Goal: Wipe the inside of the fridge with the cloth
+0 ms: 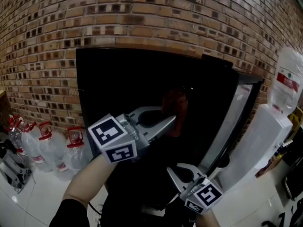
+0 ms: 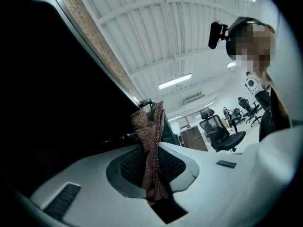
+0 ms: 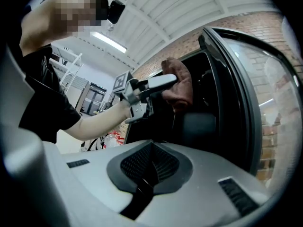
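Observation:
The black fridge [image 1: 142, 79] stands against the brick wall, its interior dark and its door [image 1: 234, 122] swung open to the right. My left gripper [image 1: 173, 119] is raised in front of the opening, shut on a reddish-brown cloth [image 1: 175, 109]. In the left gripper view the cloth [image 2: 149, 126] is pinched between the closed jaws of that gripper [image 2: 151, 148] and sticks up past them. My right gripper [image 1: 171, 170] sits lower near the door's edge, shut with nothing in it. The right gripper view shows its closed jaws [image 3: 150, 148], the cloth [image 3: 180, 89] and the fridge door [image 3: 236, 93].
Several large water bottles with red caps [image 1: 47, 148] stand on the floor at the left. A white water dispenser [image 1: 262, 143] with a bottle [image 1: 286, 82] on top is right of the door. Office chairs [image 2: 220, 131] appear in the left gripper view.

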The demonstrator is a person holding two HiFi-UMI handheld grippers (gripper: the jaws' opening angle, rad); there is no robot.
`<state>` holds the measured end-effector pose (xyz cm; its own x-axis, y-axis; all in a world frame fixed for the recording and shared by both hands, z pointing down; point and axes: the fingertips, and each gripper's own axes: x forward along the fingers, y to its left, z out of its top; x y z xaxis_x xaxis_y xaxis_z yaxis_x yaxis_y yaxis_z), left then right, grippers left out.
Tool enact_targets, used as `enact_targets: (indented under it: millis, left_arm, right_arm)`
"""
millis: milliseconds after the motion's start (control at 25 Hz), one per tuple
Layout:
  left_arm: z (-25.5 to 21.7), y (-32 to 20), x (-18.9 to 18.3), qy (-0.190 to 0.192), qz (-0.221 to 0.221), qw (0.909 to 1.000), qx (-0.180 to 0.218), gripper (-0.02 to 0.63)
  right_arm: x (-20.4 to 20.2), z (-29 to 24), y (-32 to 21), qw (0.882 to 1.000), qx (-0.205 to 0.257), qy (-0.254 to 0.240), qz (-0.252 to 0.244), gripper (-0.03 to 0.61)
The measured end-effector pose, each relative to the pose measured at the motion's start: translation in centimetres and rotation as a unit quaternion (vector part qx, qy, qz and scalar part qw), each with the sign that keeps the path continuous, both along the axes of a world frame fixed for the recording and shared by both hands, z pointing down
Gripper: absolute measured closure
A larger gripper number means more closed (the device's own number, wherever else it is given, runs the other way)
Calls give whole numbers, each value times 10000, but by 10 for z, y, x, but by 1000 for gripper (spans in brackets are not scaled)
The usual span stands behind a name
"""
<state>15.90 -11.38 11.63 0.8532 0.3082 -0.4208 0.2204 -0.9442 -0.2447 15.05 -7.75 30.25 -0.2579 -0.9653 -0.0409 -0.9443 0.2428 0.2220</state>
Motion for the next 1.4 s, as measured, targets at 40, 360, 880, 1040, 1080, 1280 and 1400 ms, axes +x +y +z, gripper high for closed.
enact_targets:
  millis: [40, 360, 880, 1040, 1080, 1280, 1400]
  left_arm:
    - [-7, -3, 7, 8, -49, 10000, 66, 555]
    - [-25, 11, 42, 95, 369, 9988, 304, 555]
    - [-43, -51, 38, 325, -404, 9984, -214, 555]
    - [-46, -60, 43, 308, -756, 9967, -9, 555]
    - [-47, -61, 45, 312, -848, 9959, 49, 555]
    - [-46, -75, 50, 423, -1253, 9912, 92, 555]
    - [-44, -90, 55, 538, -1516, 9870, 31, 555]
  right_arm:
    - [2, 0, 0, 10000, -1, -8, 35, 574]
    - [7, -3, -15, 10000, -31, 42, 43, 574]
    - [14, 1, -20, 9999, -82, 10, 107, 574]
    - [13, 0, -27, 9999, -89, 57, 124, 574]
    - [13, -1, -29, 9998, -98, 64, 135, 574]
    - [18, -7, -40, 9994, -91, 35, 338, 574]
    - [23, -13, -48, 9985, -22, -49, 550, 574]
